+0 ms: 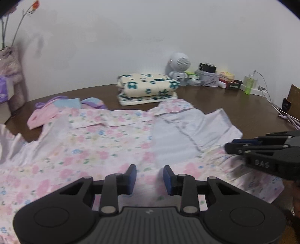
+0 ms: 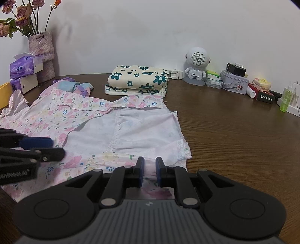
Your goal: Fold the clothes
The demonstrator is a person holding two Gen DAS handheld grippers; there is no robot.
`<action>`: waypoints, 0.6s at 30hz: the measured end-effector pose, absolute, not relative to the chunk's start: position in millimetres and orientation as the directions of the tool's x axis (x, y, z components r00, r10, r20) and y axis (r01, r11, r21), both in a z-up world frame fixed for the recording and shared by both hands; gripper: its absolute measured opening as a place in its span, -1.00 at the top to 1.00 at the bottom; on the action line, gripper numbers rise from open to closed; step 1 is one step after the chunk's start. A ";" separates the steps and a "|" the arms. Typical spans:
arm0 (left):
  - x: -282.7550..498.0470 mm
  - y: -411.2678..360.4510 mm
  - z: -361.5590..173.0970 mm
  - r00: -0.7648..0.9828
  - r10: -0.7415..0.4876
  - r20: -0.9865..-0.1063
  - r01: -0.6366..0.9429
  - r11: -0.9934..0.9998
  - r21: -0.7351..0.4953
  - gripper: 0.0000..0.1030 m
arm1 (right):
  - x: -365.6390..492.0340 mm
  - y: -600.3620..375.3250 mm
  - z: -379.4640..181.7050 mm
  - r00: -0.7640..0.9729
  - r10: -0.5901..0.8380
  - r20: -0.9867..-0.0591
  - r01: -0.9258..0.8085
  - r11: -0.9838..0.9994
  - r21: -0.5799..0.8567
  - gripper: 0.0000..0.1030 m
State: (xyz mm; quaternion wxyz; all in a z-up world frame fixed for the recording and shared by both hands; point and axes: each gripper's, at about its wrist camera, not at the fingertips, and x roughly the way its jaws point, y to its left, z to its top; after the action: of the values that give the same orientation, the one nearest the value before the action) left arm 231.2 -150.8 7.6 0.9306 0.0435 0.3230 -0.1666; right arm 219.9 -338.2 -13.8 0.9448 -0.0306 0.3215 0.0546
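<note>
Meanwhile right claw (image 2: pixel 150 171) clenched on floral garment (image 2: pixel 78 114) hem; left claw (image 1: pixel 149 179) released above.

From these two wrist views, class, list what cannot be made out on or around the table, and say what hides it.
- Floral garment: its near edge is hidden by the left gripper in the left view.
- Cloth between the right gripper fingers: its edge is covered by the gripper body, right view.
- Red box: print too small to read.
- Flowers: cut off by the left view's edge, blurred.
- Yellow thing: cut by the right view's edge.
</note>
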 end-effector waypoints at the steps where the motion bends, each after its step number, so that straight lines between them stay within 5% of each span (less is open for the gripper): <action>1: 231.1 -145.9 7.6 0.739 -0.275 -0.615 0.331 0.943 -0.024 0.40 | 219.9 -338.3 -13.7 0.787 0.084 -0.611 -0.123 0.992 -0.022 0.74; 18: 228.1 -64.8 10.7 0.774 -0.178 -0.608 0.202 0.979 -0.030 0.47 | 219.5 -338.1 -13.9 0.789 0.084 -0.609 -0.127 0.991 -0.028 0.74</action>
State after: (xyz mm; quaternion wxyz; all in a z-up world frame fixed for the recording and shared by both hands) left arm 228.1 -64.8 10.7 0.9416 0.0186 0.3206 -0.1010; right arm 219.5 -338.1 -13.9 0.9452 -0.0339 0.3200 0.0557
